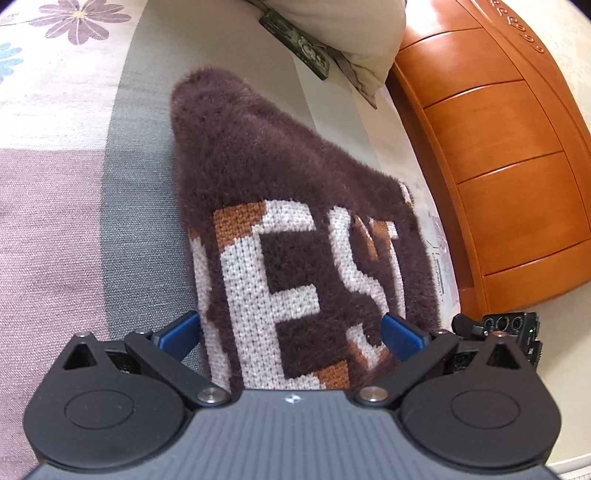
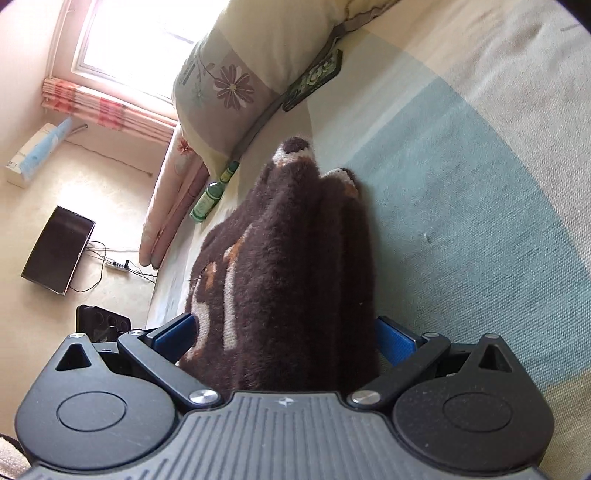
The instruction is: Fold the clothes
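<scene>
Striped bedsheet (image 1: pixel 74 221) beneath; left gripper (image 1: pixel 291 336) spread wide around brown sweater (image 1: pixel 258 155); right gripper (image 2: pixel 284 336) likewise.

Sweater (image 1: pixel 295 206) on bed (image 1: pixel 74 221); pillow (image 1: pixel 343 33) beyond; dresser (image 1: pixel 498 147) right; bottle (image 2: pixel 212 194), perhaps, by pillow.

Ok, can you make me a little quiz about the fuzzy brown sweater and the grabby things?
1. True or false: the left tool has the brown sweater between its blue fingers.
2. Which letters show clearly on the sweater: A) ES B) OK C) ZZ?
3. Fill in: beside the floral pillow lies a small green ____.

Key: 1 true. 2 A. 3 bottle. The right tool has the sweater between its fingers too, on the striped bedsheet.
</scene>
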`<state>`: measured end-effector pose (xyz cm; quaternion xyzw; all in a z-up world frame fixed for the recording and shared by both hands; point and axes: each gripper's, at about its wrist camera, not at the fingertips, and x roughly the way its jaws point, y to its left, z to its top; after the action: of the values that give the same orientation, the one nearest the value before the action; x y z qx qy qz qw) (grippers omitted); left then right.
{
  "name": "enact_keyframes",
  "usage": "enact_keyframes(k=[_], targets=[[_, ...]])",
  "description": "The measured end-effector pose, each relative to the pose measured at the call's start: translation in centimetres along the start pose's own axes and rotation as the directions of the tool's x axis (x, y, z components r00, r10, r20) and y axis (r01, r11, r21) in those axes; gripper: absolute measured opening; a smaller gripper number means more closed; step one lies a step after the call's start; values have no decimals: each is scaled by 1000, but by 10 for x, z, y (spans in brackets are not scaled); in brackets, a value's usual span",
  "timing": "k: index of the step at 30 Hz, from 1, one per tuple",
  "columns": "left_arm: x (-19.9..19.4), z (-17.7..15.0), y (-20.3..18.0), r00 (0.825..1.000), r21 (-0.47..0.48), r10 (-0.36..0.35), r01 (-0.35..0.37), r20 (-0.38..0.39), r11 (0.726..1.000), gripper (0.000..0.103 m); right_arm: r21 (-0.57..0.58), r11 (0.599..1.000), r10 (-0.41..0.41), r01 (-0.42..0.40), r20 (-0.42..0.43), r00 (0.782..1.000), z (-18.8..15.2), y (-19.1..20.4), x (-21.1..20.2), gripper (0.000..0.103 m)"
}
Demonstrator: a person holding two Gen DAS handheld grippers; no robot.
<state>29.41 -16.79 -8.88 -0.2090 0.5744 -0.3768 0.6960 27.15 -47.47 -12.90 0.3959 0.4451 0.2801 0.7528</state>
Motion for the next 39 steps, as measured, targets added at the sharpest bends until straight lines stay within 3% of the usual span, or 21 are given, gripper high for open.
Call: enact_keyframes(k=[6,17,29,39], targets=[[6,7,0,1000,-25,-21,21,-10,999,102,78,996,53,-51,-29,998,4,-16,4,103],[28,27,17,992,-81,-107,102,-68,992,102,42,998,-39,46,-156,987,21,1,34,103],[47,45,28,973,-134,-213,200,-88,971,102,34,998,-52,59,-192,980,30,6,43,103],[65,55,13,969,-131,-221,206,-107,970,102,12,999,-50,53,-191,980,31,4,42,103]])
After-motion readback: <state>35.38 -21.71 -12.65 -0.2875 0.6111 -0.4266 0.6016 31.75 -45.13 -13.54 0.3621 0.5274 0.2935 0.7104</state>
